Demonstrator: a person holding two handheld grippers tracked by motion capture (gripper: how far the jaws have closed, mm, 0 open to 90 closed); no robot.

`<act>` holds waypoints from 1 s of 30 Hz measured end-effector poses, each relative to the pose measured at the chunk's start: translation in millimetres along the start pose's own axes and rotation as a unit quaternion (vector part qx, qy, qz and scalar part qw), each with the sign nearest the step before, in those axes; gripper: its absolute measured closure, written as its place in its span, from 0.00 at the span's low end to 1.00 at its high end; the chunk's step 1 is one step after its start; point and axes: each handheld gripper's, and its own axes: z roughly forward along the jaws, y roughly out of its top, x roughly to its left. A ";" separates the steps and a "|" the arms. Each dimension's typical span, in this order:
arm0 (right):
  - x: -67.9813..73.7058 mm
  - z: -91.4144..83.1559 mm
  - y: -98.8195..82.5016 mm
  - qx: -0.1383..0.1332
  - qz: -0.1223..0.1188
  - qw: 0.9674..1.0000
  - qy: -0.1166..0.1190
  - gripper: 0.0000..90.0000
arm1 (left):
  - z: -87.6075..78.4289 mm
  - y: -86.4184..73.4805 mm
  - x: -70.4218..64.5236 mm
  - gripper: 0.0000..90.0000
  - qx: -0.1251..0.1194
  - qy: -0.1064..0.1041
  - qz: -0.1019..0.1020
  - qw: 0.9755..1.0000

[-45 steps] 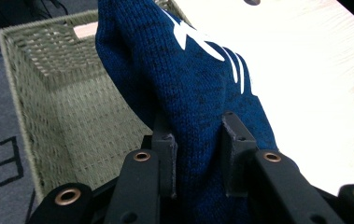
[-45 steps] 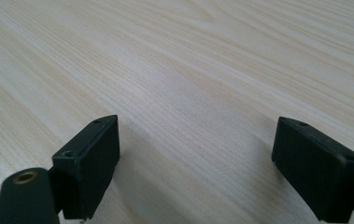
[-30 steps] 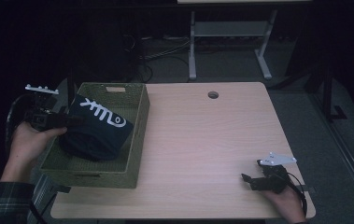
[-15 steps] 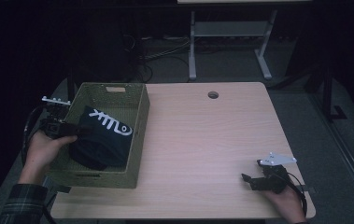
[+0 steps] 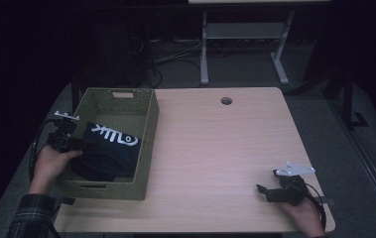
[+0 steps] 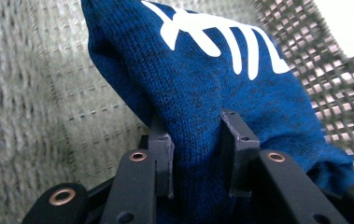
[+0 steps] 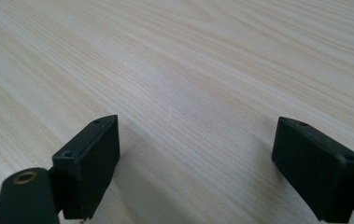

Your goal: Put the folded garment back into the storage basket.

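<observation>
A dark blue knitted garment (image 5: 111, 151) with a white printed mark lies bunched inside the woven olive basket (image 5: 148, 130) at the table's left. My left gripper (image 5: 80, 145) reaches over the basket's left wall and is shut on a fold of the garment. In the left gripper view the fold of the garment (image 6: 202, 70) is pinched between the two black jaws of that gripper (image 6: 195, 128), with the basket's weave behind. My right gripper (image 5: 261, 189) rests low at the table's front right, open, with bare wood between the jaws (image 7: 198, 135).
The wooden table (image 5: 225, 144) has a round cable hole (image 5: 226, 100) near its far edge. The basket's right wall stands between the garment and the tabletop. A white desk frame (image 5: 245, 44) and cables lie on the floor behind.
My left hand has come down and the garment has sunk from above the basket's rim into the basket. The right hand has stayed where it was.
</observation>
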 end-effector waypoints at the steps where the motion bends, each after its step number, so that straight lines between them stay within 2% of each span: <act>1: 0.0 0.0 0.0 0.000 0.000 1.000 0.000 0.17 | 1.7 -0.8 1.5 0.76 0.003 0.002 -0.002 1.000; 4: -0.1 0.0 0.0 0.000 0.000 1.000 0.000 0.17 | 6.2 -2.3 4.9 0.75 0.010 0.013 -0.001 1.000; 9: -0.1 0.0 0.0 0.000 0.000 1.000 -0.001 0.17 | 12.6 -3.7 5.5 0.70 0.023 0.035 0.012 0.999; 13: -0.1 0.0 0.0 0.000 0.001 1.000 -0.001 0.17 | 12.9 -4.1 7.0 0.64 0.024 0.038 0.013 0.999; 19: -0.1 0.0 0.0 0.000 0.000 1.000 -0.001 0.17 | 9.1 -4.3 10.3 0.53 0.020 0.043 0.005 0.999; 25: -0.1 0.0 0.0 0.000 0.001 1.000 -0.001 0.17 | 0.2 -3.1 12.6 0.41 0.005 0.052 -0.001 0.999; 30: -0.1 0.0 0.0 0.000 0.000 1.000 -0.001 0.17 | -7.3 -3.4 12.6 0.35 -0.016 0.040 -0.005 0.999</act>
